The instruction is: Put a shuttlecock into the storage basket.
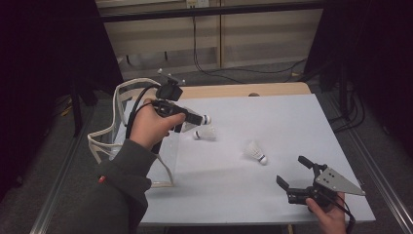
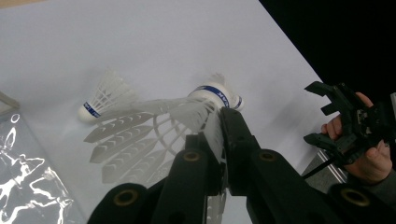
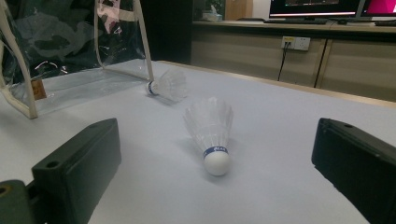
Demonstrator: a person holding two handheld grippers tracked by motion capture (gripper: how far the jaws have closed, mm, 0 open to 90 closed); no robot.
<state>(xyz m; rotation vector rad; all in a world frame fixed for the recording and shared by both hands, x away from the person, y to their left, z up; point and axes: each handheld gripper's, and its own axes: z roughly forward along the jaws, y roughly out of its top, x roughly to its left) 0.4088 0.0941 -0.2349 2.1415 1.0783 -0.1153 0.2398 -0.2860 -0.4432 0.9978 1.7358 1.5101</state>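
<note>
White feathers fan out from the shuttlecock (image 2: 205, 109) clamped between the closed black jaws of the left gripper (image 2: 219, 140); its rounded cork tip with a blue band points away, above the matte pale desk (image 1: 272, 122). In the high view that gripper (image 1: 187, 119) is held just beside a clear, glossy plastic bag (image 1: 117, 131) with cream strap handles at the desk's left edge. Two more shuttlecocks lie on their sides: one (image 1: 204, 133) near the held one, another (image 1: 255, 152) mid-desk. The right gripper (image 1: 294, 173) rests at the near right corner, its blocky jaws wide apart and empty, facing the mid-desk shuttlecock (image 3: 211, 133).
</note>
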